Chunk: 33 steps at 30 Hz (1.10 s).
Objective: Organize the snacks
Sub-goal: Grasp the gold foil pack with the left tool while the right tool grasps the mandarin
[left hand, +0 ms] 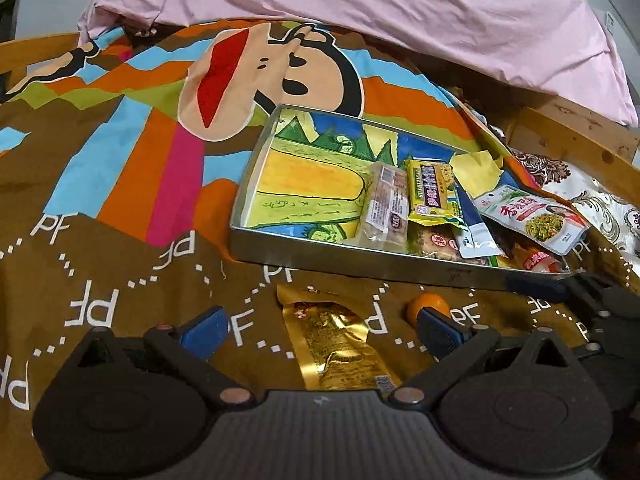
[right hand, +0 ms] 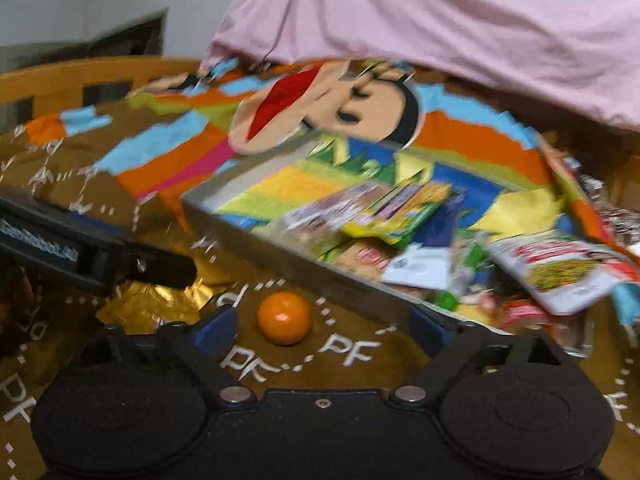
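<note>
Now, w/ both claws wide and empty, center your right gripper on the orange, left gripper on gold pack, squeeze gently.

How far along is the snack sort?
Done: several packets already lie in the tray. In hand: nothing; left gripper is open over the gold packet, right gripper open around the orange. Left: those two, still on the blanket.

left wrist view: low, close over the cartoon bedsheet, angled down toward the metal tray.
right wrist view: equally low, just rightward, blurred.
shared: tray, orange ball, gold packet.
</note>
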Available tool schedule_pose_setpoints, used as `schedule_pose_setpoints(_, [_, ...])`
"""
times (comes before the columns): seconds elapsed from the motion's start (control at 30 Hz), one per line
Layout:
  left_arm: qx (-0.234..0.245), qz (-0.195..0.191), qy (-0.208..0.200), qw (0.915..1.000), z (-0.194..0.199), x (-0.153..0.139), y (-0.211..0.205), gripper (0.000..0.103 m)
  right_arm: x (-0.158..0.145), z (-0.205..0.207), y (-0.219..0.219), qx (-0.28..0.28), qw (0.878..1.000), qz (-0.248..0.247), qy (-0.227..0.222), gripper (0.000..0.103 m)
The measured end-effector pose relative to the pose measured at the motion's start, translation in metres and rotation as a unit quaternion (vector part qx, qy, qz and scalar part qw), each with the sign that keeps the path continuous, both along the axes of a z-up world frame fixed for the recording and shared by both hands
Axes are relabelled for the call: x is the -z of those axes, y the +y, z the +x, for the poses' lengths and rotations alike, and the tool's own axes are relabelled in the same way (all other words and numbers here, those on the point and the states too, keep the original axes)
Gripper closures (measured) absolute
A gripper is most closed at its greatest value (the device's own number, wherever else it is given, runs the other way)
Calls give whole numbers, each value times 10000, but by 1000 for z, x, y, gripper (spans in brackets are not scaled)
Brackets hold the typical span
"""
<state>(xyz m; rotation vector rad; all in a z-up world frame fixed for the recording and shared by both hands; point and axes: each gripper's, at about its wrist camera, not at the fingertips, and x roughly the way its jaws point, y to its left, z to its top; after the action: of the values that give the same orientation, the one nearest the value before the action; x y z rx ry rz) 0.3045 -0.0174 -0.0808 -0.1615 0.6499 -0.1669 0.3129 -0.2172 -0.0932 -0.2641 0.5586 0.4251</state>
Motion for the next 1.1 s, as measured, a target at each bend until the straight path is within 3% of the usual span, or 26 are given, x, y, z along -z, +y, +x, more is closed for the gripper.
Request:
schedule_pose_setpoints(0.1, [35, -232, -101, 9997, -4, 0, 6, 1, 6, 7, 5, -158, 9998, -16, 147, 31])
schedule_pose_setpoints(0.23, [244, -331, -178, 9990, -3, -1, 3, 1, 9, 16, 5, -142, 9991, 183, 344, 65])
schedule_pose_setpoints(0.27, [294, -302, -142, 9990, -2, 0, 1, 2, 9, 15, 3, -134, 9990, 228, 353, 67])
schedule_pose_setpoints(0.4, [517, -211, -45, 9984, 1, 5, -7, 5, 5, 11, -11, 10, 9977, 484, 473, 67])
schedule_pose_setpoints(0.63, [429, 177, 161, 9988, 8, 10, -21, 12, -4, 2, -43, 569, 9937, 639, 724, 67])
schedule_pose_setpoints(0.77, [392, 504, 323, 9974, 13, 16, -30, 16, 0, 1, -42, 530, 9939, 628, 730, 67])
schedule_pose_setpoints(1.03, [244, 723, 343, 9965, 17, 27, -38, 17, 2, 2, -45, 416, 9931, 761, 788, 67])
schedule_pose_setpoints(1.1, [167, 779, 312, 9963, 16, 27, -38, 24, 2, 3, -43, 426, 9930, 764, 790, 67])
